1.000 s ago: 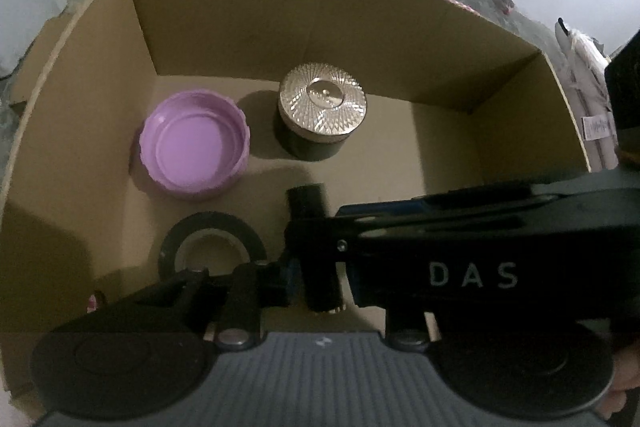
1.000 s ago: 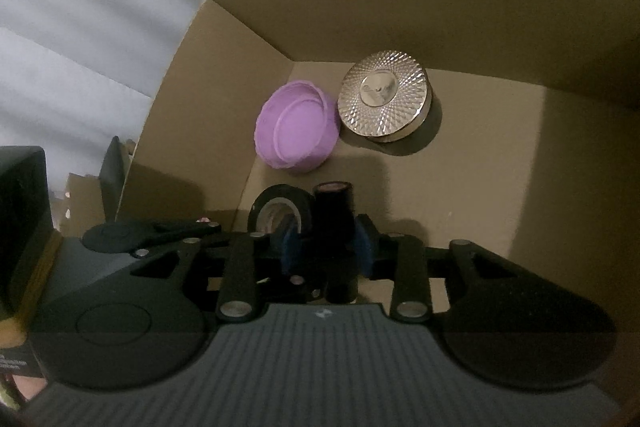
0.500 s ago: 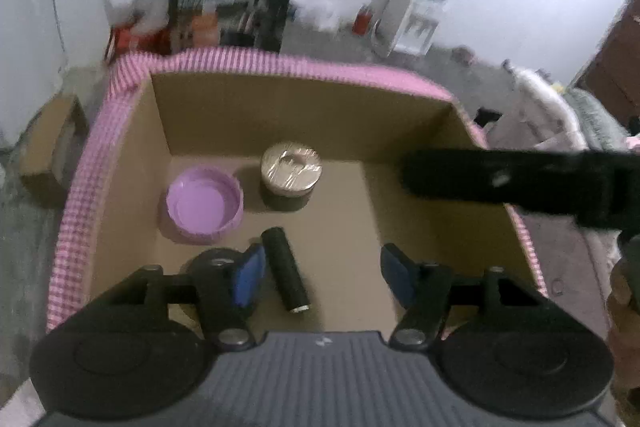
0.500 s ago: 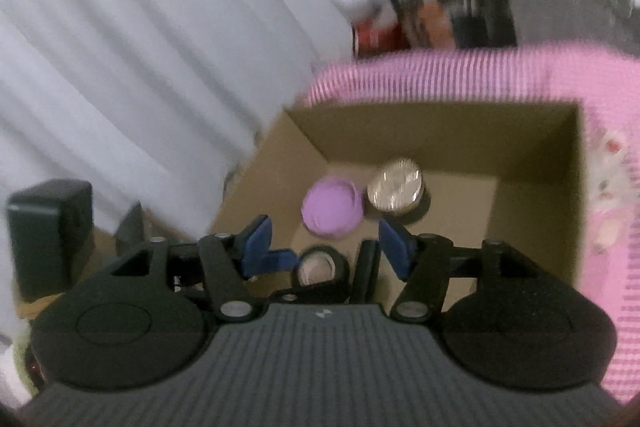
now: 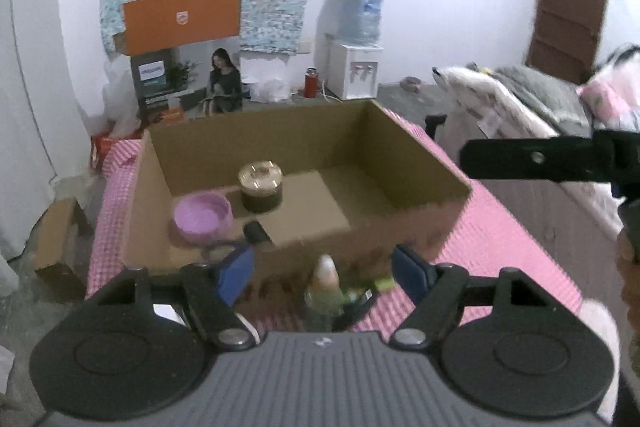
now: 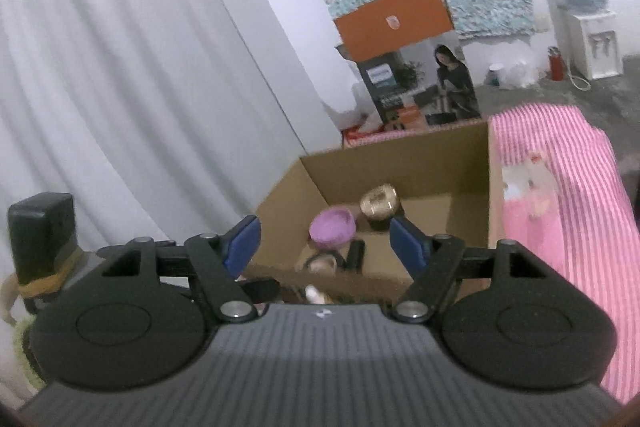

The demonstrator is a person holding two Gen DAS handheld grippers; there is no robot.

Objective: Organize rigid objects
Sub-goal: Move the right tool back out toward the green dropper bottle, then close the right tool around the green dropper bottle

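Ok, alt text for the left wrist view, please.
An open left gripper hangs empty before a cardboard box holding a purple lid, a gold-topped jar and a black cylinder. A small bottle stands outside.

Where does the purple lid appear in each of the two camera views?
Left wrist view: the purple lid is left of centre, by the left wall of the cardboard box.
Right wrist view: the purple lid is near the centre, between the open fingers.
Shared landmark: the gold-topped jar, just right of the lid.
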